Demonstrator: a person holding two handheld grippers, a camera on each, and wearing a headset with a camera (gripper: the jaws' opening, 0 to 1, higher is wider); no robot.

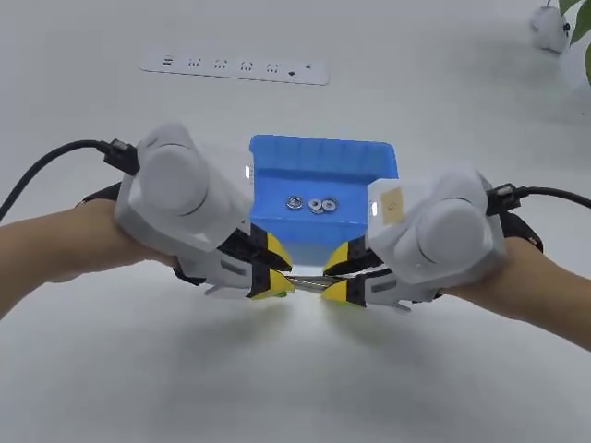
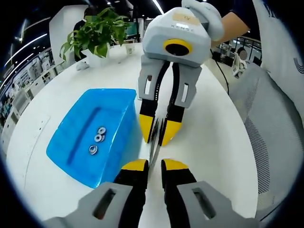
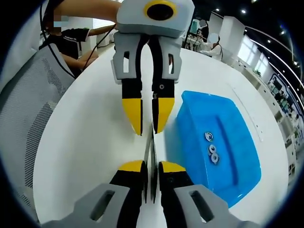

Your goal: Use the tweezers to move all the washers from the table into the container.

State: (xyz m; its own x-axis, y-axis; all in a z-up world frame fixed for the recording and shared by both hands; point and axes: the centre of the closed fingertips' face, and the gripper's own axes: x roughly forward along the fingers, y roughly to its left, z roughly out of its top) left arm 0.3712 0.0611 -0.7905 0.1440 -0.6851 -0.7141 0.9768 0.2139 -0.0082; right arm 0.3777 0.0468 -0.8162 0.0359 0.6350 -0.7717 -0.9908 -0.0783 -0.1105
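As the left gripper point(image 1: 272, 268) and right gripper point(image 1: 340, 272) each pinch one end of the tweezers point(image 1: 307, 280) just before the blue container point(image 1: 319, 148), three washers point(image 1: 314, 204) lie inside it. Those are all I can make out, so the job looks nearly done. White table point(image 1: 277, 388), power strip point(image 1: 235, 66) beyond, potted plant point(image 2: 97, 33).

An open-plan office, by its wide white desk point(image 1: 443, 83) with a power strip point(image 1: 235, 67), potted plant point(image 2: 97, 35), mesh chair point(image 3: 35, 95) and ceiling lights point(image 2: 159, 5).

Power strip point(image 1: 235, 67) and plant point(image 2: 96, 34) rest on table point(image 1: 443, 101)
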